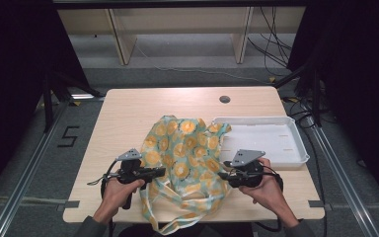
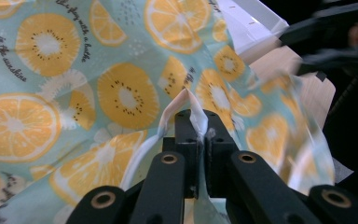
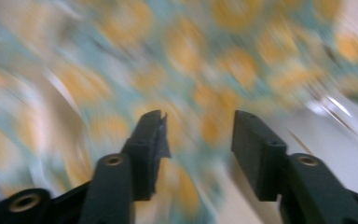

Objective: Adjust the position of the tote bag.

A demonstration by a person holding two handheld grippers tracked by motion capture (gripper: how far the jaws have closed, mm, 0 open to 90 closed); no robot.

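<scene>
A fruit-print cloth bag (image 1: 185,153) lies rumpled on the middle of the desk (image 1: 128,111), its far right corner lapping the rim of a white tray (image 1: 296,140) and its handles (image 1: 150,217) trailing over the near edge. The left gripper (image 1: 160,173) sits at the bag's near left side with its jaws pressed together on a raised fold (image 2: 193,109) of fabric, which the left gripper view shows pinched between them. The right gripper (image 1: 223,175) is at the bag's near right side, its jaws spread with nothing between them; its own view is blurred, with the print lying just beyond them. The step in hand looks like taking a second hold so the bag can be lifted or spread. To do it well, the right jaws should come down over one edge or fold, not a thick bunch, and close fully before any pull. The left pinch is narrow, so both hands should draw apart gently and evenly, keeping the cloth from dragging the tray.
</scene>
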